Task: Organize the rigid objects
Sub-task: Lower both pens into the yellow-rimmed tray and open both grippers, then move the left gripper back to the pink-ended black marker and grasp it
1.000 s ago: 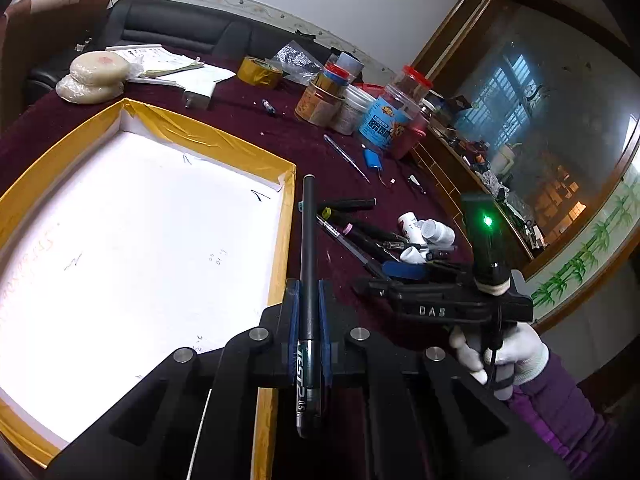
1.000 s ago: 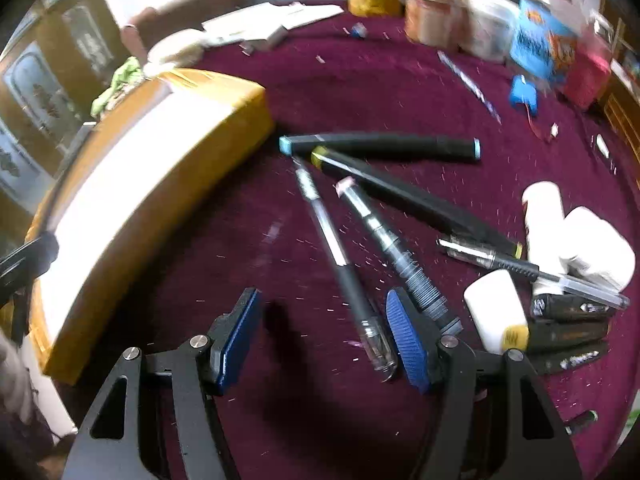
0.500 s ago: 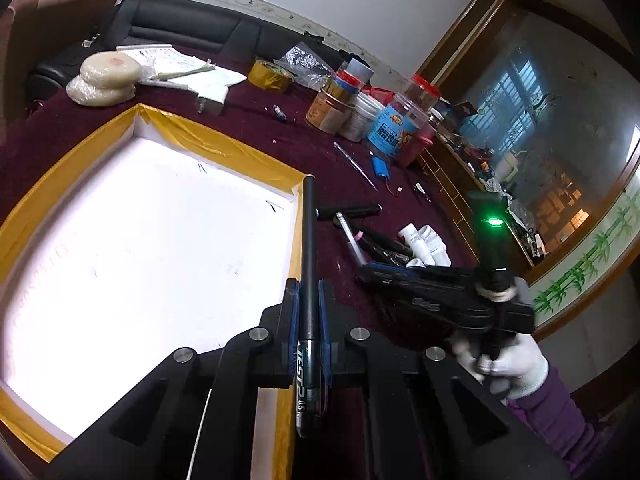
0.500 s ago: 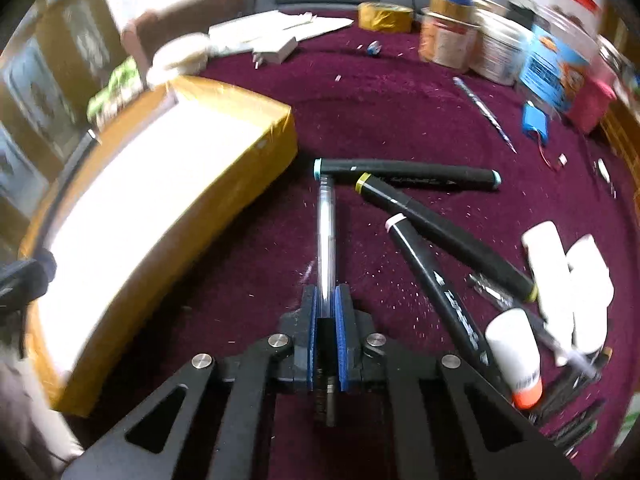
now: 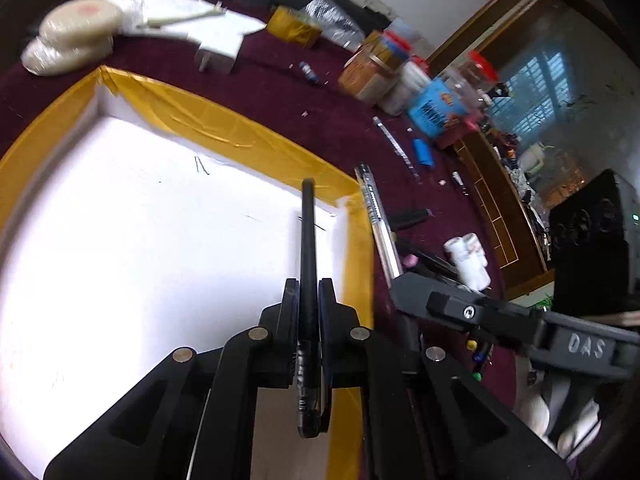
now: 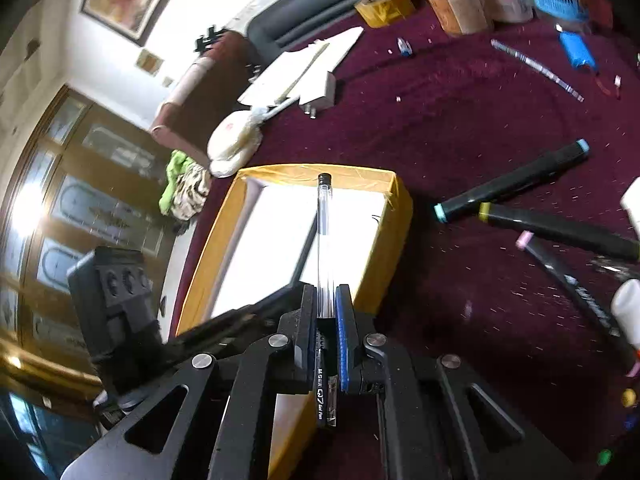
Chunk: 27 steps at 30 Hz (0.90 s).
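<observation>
Your left gripper (image 5: 308, 300): jaws clamped on black pen (image 5: 307, 240), pen tip over white floor of yellow-edged tray (image 5: 208, 120). Your right gripper (image 6: 325, 308): jaws closed on clear gel pen (image 6: 323, 240), pen over tray's near corner. Markers (image 6: 516, 184) on maroon cloth (image 6: 460, 120).

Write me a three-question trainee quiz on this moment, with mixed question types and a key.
1. True or false: the left gripper is shut on a black pen.
2. What does the right gripper hold? A) a marker B) a clear pen C) a glue bottle
3. Fill in: both pens point over the white inside of the yellow ____.

Key: 1 true. 2 B, the clear pen. 3 box.
</observation>
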Each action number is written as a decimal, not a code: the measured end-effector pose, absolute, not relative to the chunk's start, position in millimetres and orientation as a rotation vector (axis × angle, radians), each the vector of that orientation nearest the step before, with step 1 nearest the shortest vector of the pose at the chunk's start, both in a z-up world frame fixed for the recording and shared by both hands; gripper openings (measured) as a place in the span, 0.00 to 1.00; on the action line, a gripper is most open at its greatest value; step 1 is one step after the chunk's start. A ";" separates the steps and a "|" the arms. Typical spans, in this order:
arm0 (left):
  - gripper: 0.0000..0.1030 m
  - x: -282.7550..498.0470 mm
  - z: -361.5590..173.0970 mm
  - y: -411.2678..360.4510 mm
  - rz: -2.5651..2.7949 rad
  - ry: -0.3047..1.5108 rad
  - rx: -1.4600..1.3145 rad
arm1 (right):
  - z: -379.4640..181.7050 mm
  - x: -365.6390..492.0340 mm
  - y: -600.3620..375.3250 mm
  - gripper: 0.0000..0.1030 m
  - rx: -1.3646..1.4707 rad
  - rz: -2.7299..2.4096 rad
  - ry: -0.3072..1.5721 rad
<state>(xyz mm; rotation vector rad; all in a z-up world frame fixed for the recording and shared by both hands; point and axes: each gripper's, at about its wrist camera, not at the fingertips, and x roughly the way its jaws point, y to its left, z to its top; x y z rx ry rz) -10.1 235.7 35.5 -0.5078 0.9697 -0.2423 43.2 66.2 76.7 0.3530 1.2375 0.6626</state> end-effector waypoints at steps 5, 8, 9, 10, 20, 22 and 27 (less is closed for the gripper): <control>0.10 7.4 17.6 243.2 -0.212 1.010 -0.513 | 65.2 50.6 86.2 0.09 0.329 0.595 1.258; 0.20 6.6 20.4 245.6 -0.198 1.006 -0.442 | 65.4 53.2 92.3 0.16 0.285 0.582 1.252; 0.26 4.8 22.1 247.4 -0.190 0.998 -0.416 | 67.1 52.4 92.8 0.19 0.275 0.586 1.243; 0.32 2.3 23.4 250.7 -0.183 0.988 -0.395 | 69.6 50.7 92.5 0.20 0.263 0.585 1.228; 0.33 -31.6 5.0 302.5 -0.117 0.911 -0.696 | 87.2 37.1 62.5 0.39 0.257 0.551 1.118; 0.33 -39.9 2.1 302.8 -0.108 0.885 -0.748 | 91.5 34.7 52.6 0.39 0.262 0.544 1.100; 0.34 -65.1 -0.3 301.6 -0.044 0.831 -0.855 | 100.4 27.7 21.8 0.39 0.271 0.516 1.055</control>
